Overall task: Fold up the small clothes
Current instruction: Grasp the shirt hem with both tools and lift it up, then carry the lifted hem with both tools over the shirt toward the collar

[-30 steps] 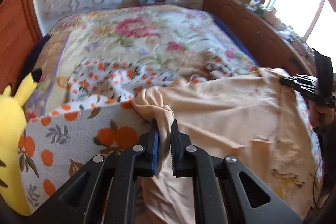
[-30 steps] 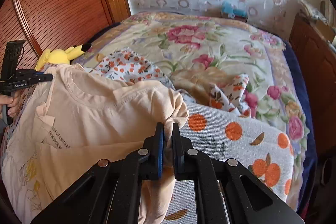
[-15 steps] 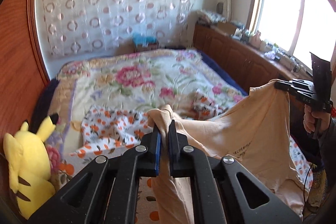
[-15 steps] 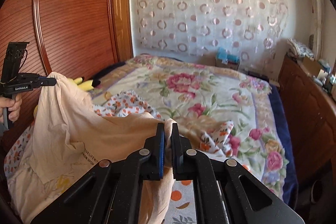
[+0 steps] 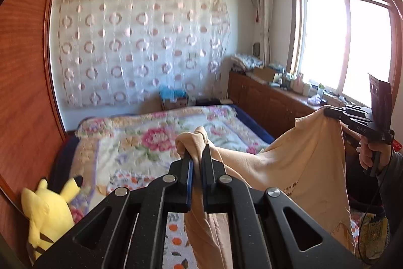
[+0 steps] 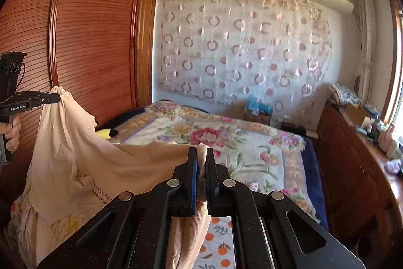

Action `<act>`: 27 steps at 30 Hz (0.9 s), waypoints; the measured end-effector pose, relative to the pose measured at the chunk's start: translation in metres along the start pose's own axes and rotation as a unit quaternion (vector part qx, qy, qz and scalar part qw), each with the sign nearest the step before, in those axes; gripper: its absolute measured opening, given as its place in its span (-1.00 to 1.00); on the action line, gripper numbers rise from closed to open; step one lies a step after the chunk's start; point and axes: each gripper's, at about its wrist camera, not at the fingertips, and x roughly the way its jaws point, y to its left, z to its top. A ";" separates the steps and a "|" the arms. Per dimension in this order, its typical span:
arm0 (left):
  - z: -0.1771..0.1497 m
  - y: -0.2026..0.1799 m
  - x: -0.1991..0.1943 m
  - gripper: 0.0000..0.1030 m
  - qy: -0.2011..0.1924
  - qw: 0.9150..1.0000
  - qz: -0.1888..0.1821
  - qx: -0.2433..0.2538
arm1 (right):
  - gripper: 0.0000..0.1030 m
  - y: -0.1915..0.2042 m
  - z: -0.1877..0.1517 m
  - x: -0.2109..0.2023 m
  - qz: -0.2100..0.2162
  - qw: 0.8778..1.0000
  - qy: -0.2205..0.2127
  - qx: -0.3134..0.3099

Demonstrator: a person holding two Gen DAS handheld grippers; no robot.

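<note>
Left gripper (image 5: 197, 155): matte black, speckled plastic with round silver rivets and a blue pad inside one finger; clamped on a bunched corner of the shirt, which puffs out past its tips.
Right gripper (image 6: 200, 155): same black build, pinched tight on another bunched corner of the cloth.
Shirt (image 5: 297, 168): soft peach knit, thin and creased, held up in the air between the two grippers and sagging in a curve; the rest hangs below them.
Shirt print (image 6: 100, 196): small dark capitals, partly readable as "OUR LIFE WIT" and "ROM UPON"; a faint yellow drawing sits lower down.
Gripper markings: "GenRobot.AI" on the left one's side in the right wrist view; "DAS" on the right one's side in the left wrist view.
Bed (image 6: 239, 143): ahead of and below both grippers, quilted floral cover in pink, green and cream.
Orange-print cloth (image 6: 219, 243): white with oranges and leaves, directly under the grippers.
Plush toy (image 5: 47, 213): yellow, fuzzy, black-tipped ears, low to the left gripper's left.
</note>
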 end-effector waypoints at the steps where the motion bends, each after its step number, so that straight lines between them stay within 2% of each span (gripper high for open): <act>1: 0.003 0.000 -0.003 -0.87 -0.006 1.000 0.003 0.002 | -0.91 0.003 0.003 -0.004 -0.003 1.000 -0.004 -0.006; 7: 0.029 0.000 -0.009 -0.87 -0.034 0.999 0.026 0.018 | -0.91 0.013 0.014 -0.004 -0.027 0.999 -0.021 -0.029; 13: 0.047 0.014 0.006 -0.87 -0.037 0.998 0.044 0.010 | -0.91 0.016 0.019 0.022 -0.053 0.998 -0.011 -0.033; 18: 0.053 0.021 0.014 -0.87 -0.043 0.998 0.053 0.006 | -0.91 0.023 0.024 0.023 -0.065 0.997 -0.017 -0.026; 21: 0.038 0.023 0.027 -0.87 -0.026 0.998 0.058 0.013 | -0.91 0.028 0.012 0.037 -0.068 0.997 -0.003 -0.030; 27: -0.024 0.030 0.062 -0.87 0.037 0.998 0.052 0.005 | -0.91 0.043 -0.047 0.068 -0.053 0.997 0.057 -0.027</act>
